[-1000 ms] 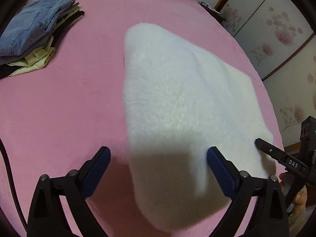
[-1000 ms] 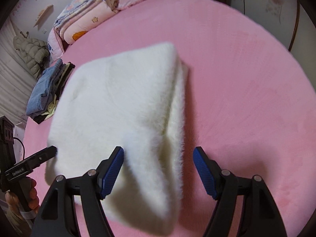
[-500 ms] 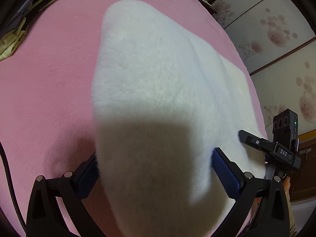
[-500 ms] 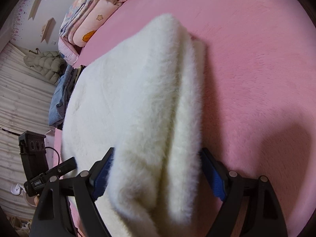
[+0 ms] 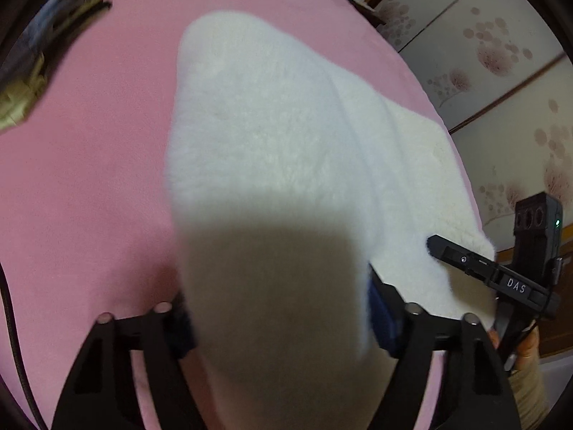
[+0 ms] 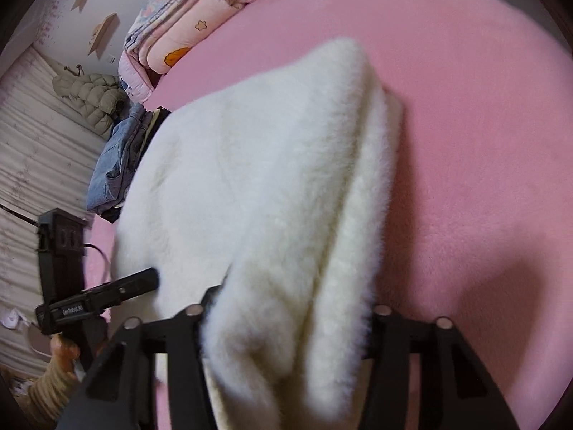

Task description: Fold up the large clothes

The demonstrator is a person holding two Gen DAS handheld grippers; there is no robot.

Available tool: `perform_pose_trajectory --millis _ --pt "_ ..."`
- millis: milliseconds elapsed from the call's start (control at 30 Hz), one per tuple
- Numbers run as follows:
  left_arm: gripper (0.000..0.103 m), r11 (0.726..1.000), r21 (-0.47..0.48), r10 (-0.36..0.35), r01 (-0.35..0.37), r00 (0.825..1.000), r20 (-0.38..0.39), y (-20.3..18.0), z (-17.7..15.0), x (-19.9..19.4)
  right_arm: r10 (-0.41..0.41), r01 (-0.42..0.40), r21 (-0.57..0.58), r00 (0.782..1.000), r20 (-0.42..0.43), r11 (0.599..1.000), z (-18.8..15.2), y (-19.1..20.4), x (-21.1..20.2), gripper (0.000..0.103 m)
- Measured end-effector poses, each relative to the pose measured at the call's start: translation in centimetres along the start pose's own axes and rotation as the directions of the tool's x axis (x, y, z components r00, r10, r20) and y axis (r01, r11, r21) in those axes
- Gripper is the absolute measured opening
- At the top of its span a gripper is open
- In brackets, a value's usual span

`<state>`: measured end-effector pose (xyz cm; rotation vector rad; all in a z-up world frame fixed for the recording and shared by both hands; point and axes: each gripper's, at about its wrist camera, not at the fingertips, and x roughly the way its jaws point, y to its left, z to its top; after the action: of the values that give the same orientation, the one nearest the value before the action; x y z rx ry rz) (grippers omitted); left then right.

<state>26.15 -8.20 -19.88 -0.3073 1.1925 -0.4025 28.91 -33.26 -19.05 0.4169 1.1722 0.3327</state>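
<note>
White fleece (image 5: 272, 136) on pink bed (image 5: 89, 143); left gripper (image 5: 279, 319) and right gripper (image 6: 290, 322) each clamp its 6 o'clock edge (jeans (image 6: 114, 165) at 9).

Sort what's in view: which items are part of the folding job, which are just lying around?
In the job:
- fluffy white fleece garment
- left gripper
- right gripper
- pink plush bedspread it lies on

Lying about:
- stack of folded blue denim and dark clothes
- folded pink patterned quilts
- beige puffer jacket on the wall

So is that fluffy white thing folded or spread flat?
Folded: the white fleece garment shows stacked layers along its right edge on the pink bed.
</note>
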Motion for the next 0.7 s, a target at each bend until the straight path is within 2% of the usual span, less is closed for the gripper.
perform_pose_trajectory --millis 67,200,300,533,700 --pt "0.063 1.000 0.017 0.019 -0.020 0.999 0.035 -0.4 -0.5 -1.7 -0.014 0.014 -0.007 1.000 0.014 1.000 -0.4 1.3 -0.9 0.043" --pt "0.062 0.996 0.058 0.054 -0.061 0.992 0.113 -0.8 -2.5 -5.9 0.013 -0.013 -0.007 1.000 0.023 1.000 -2.6 4.4 -2.9 0.041" --pt "0.061 0.995 0.071 0.058 -0.068 0.990 0.130 -0.2 -4.1 -8.8 0.036 -0.035 -0.015 0.999 0.034 0.999 -5.0 7.5 -4.1 0.041" --pt "0.060 0.997 0.029 0.065 -0.071 0.982 0.178 4.5 -7.9 -17.5 0.116 -0.115 -0.030 0.993 0.034 0.993 -8.2 14.5 -4.9 0.040" --pt "0.060 0.996 -0.008 0.085 -0.086 0.955 0.284 8.1 -8.1 -25.0 0.181 -0.173 -0.115 0.981 0.065 0.978 -7.2 21.9 -5.3 0.040"
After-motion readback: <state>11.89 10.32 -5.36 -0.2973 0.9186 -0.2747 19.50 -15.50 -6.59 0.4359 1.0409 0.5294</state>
